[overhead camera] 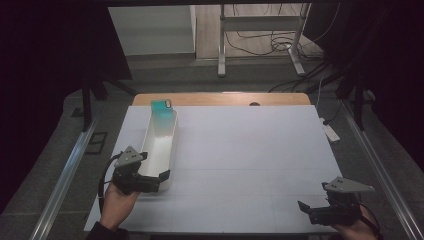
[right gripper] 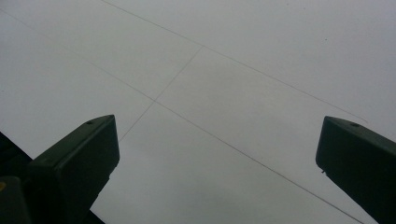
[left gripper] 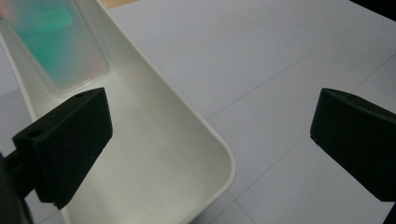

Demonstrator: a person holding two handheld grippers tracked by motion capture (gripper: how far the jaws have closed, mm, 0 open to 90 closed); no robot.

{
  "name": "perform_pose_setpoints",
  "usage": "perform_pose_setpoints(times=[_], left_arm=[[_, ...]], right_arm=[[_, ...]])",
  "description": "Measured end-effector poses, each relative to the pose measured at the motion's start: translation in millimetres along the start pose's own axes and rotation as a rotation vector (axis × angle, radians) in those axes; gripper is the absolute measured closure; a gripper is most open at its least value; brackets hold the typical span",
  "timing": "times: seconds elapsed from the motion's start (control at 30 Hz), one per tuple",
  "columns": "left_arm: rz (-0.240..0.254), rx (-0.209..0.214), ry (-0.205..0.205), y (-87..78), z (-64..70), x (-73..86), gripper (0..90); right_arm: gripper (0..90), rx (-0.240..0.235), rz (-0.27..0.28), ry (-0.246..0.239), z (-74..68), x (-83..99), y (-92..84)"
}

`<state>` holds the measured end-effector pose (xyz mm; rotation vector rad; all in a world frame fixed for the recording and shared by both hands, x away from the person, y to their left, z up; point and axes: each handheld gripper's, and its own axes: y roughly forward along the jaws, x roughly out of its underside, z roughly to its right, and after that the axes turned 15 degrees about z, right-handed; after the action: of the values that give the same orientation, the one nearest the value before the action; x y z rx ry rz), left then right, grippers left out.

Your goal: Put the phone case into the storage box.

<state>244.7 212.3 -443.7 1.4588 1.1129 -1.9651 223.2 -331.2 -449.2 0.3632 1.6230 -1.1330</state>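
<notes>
long white tray set lengthwise at left of white table, far end close to the table's far edge. teal-tinted clear case leaning inside the tray's far end; seen blurred in left gripper view. left gripper at the tray's near end, jaws spread wide and straddling the near right corner of the rim: one jaw inside the tray, the other over bare table; no contact discernible. right gripper near the table's near right corner, well apart from the tray, jaws wide apart over bare surface, holding nothing.
</notes>
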Motion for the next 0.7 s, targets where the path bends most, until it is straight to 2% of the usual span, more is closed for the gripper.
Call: perform_pose_setpoints(times=[0.2, 0.7], left_arm=[[-0.002, -0.015, 0.009, -7.6, 0.1, 4.6, 0.0], [0.007, -0.038, -0.004, -29.7, -2.0, 16.8, 0.0]], right_arm=[[0.0, 0.000, 0.000, -0.002, -0.1, 0.0, -0.1], [0.0, 0.000, -0.005, -0.006, -0.7, 0.0, 0.5]])
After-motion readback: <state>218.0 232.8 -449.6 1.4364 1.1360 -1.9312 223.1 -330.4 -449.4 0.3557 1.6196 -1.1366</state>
